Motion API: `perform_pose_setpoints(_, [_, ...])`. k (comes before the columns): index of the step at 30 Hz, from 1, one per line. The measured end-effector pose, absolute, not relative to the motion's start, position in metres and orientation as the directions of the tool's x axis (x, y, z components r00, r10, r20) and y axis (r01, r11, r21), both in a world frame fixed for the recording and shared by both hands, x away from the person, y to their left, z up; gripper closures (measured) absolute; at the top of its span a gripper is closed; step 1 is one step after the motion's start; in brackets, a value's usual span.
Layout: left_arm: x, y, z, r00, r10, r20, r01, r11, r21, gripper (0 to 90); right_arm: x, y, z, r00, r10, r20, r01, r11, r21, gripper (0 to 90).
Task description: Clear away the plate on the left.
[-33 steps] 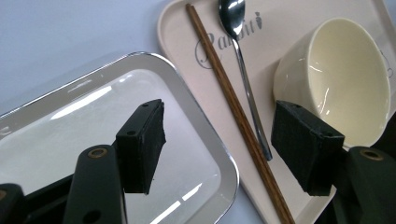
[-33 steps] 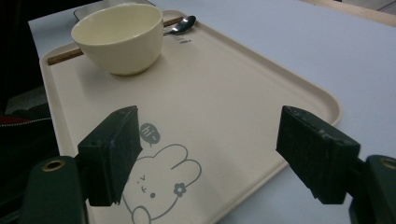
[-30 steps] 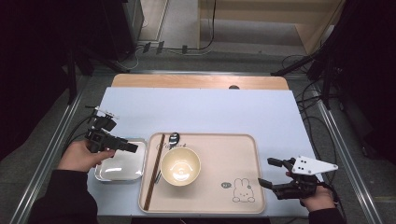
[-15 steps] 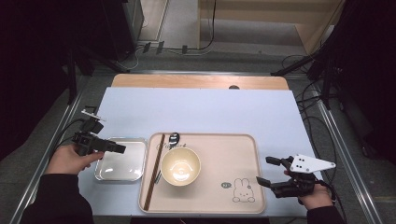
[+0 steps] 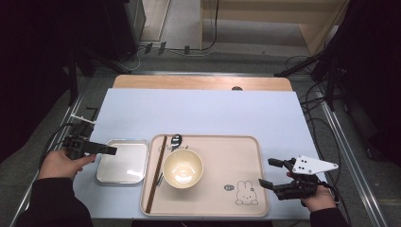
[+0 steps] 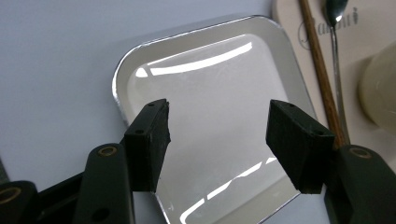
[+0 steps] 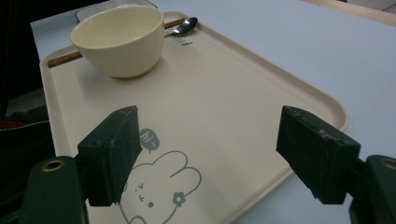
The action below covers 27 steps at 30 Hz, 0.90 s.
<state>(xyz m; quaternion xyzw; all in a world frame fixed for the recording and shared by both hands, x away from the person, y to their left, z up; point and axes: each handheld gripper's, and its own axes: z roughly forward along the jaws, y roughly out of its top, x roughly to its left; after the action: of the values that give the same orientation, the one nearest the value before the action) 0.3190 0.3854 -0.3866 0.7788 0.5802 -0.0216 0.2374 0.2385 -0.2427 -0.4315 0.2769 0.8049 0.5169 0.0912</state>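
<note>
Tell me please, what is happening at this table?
A person holds a gripper in each hand. The left gripper hovers open over the left edge of the steel dish, holding nothing. The right gripper waits open at the tray's right edge. On the tray sit a bowl, chopsticks and a spoon.

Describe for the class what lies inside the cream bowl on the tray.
The bowl looks empty in the high view: bare glossy cream inside. In the right gripper view its near wall hides the bottom. It stands on the tray.
</note>
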Motion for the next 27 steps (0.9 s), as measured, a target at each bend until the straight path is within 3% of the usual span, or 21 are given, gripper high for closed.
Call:
perform_pose_setpoints(10, [0.318, 0.402, -0.397, 0.255, 0.930, -0.266, 0.937, -0.170, 0.304, 45.5, 0.238, -0.243, -0.431, -0.832, 0.538, 0.138, 0.350, 0.315, 0.882, 22.2])
perform_pose_setpoints(17, [0.318, 0.414, -0.407, 0.222, 0.932, -0.288, 0.948, -0.136, 0.289, 51.2, 0.238, -0.242, -0.431, -0.834, 0.535, 0.134, 0.346, 0.319, 0.882, 22.2])
perform_pose_setpoints(27, [0.321, 0.413, -0.421, 0.186, 0.939, -0.289, 0.968, -0.125, 0.217, 66.9, 0.238, -0.242, -0.431, -0.827, 0.544, 0.146, 0.356, 0.305, 0.883, 20.6])
